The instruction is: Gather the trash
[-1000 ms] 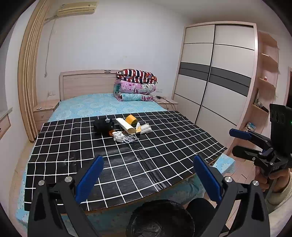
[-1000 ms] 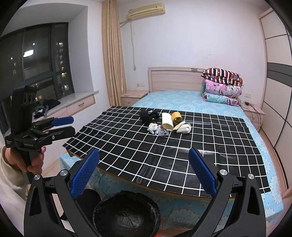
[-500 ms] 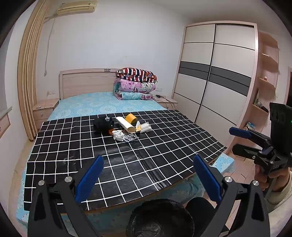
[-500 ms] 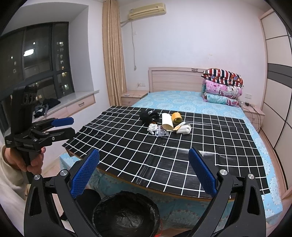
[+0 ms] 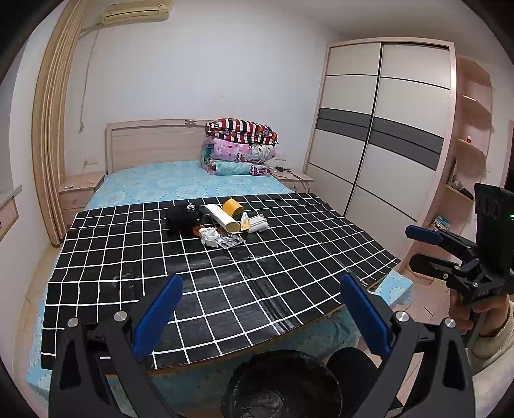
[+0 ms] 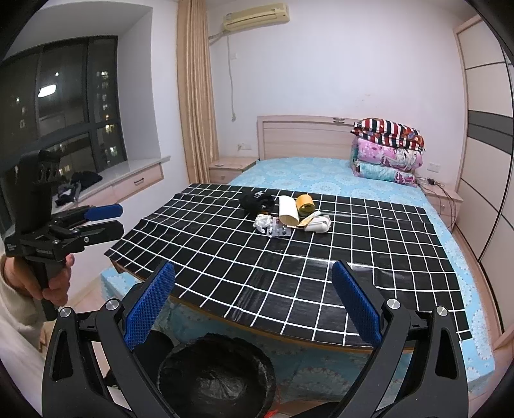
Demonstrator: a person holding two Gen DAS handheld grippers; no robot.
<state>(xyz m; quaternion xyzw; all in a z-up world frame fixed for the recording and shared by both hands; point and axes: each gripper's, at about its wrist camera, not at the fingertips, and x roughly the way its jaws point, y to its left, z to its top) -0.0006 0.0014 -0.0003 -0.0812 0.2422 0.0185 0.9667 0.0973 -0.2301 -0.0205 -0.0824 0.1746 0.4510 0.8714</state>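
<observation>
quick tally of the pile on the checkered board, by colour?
Black: 1, black bundle
White: 4, paper tube, crumpled tissue, small box, small tube
Yellow: 1, tape roll
Silver: 1, blister pack
Total: 7

I am working in a home bedroom: I see a bed point(image 5: 180, 183) with a wooden headboard point(image 5: 154, 144), folded quilts point(image 5: 241, 151) stacked at its head, a nightstand point(image 6: 229, 167) beside it, a sliding-door wardrobe point(image 5: 379, 128) along its far side, and an air conditioner point(image 6: 255, 16) above.

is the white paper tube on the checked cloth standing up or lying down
Lying down: the white paper tube rests on its side on the black checked cloth, open end facing the cameras.
</observation>
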